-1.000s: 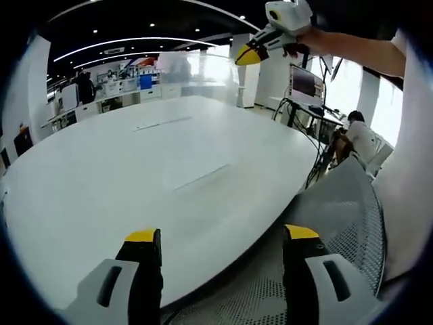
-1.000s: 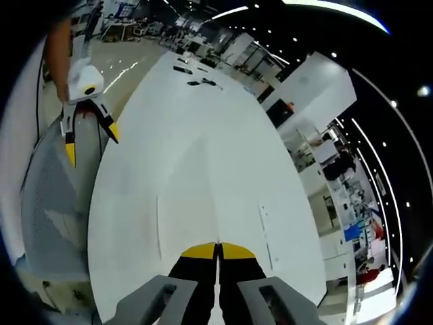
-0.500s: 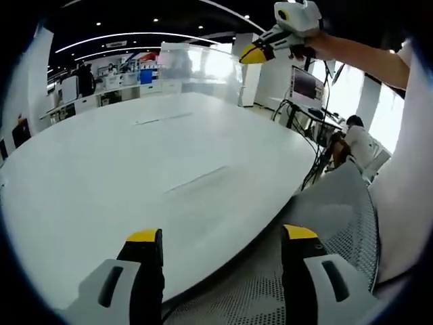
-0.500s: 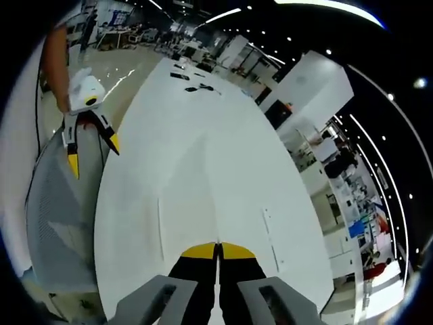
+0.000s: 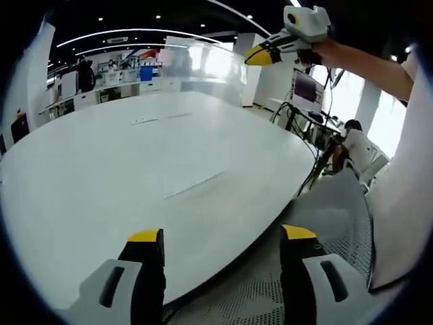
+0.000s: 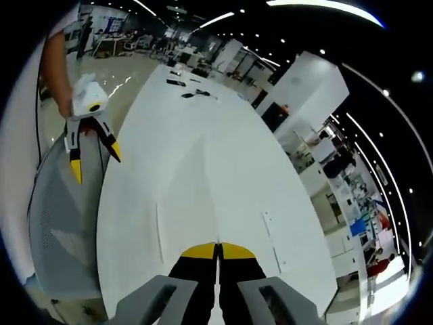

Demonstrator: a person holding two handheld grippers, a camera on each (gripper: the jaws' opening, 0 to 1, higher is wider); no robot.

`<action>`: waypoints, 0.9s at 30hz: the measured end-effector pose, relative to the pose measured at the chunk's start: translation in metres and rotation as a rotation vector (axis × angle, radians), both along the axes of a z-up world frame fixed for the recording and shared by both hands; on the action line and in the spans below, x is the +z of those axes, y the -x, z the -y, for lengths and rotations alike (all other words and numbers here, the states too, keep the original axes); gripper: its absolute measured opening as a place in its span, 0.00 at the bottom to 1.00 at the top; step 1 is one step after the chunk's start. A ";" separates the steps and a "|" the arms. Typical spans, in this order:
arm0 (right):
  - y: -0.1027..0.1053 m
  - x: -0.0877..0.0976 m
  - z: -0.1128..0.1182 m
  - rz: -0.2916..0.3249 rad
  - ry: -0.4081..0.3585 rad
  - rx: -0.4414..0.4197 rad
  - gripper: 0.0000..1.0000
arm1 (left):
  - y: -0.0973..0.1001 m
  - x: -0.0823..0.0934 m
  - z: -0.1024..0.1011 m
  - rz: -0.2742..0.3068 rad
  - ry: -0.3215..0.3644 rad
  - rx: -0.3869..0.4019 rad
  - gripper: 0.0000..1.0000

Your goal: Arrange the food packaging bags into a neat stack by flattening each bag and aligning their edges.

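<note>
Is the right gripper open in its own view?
No, the right gripper is shut: its two yellow-tipped jaws meet with no gap, above the white table.

Broad white table [image 5: 135, 169], grey mesh chair [image 5: 338, 217] at its edge.

- The left gripper [image 5: 222, 238] has two black jaws with yellow tips, set in pale grey housings with dark slots.
- The right gripper [image 6: 218, 249] has the same black jaws, yellow tips and grey housings.
- Its body [image 5: 306, 20] is white, with yellow-tipped jaws.
- A white sleeve [image 5: 406, 176] covers the person's arm.
</note>
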State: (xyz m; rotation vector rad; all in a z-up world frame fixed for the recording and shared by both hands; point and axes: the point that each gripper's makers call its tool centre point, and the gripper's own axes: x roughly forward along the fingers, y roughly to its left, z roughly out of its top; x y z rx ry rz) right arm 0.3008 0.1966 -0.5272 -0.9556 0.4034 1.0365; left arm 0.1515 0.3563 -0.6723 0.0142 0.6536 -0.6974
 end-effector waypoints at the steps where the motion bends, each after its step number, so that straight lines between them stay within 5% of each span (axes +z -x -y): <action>1: 0.000 0.000 0.000 0.001 -0.002 -0.001 0.00 | -0.002 0.000 0.000 0.003 0.001 0.000 0.67; 27: 0.005 0.009 0.011 0.012 -0.008 -0.007 0.00 | -0.065 0.075 0.010 0.175 -0.033 -0.097 0.57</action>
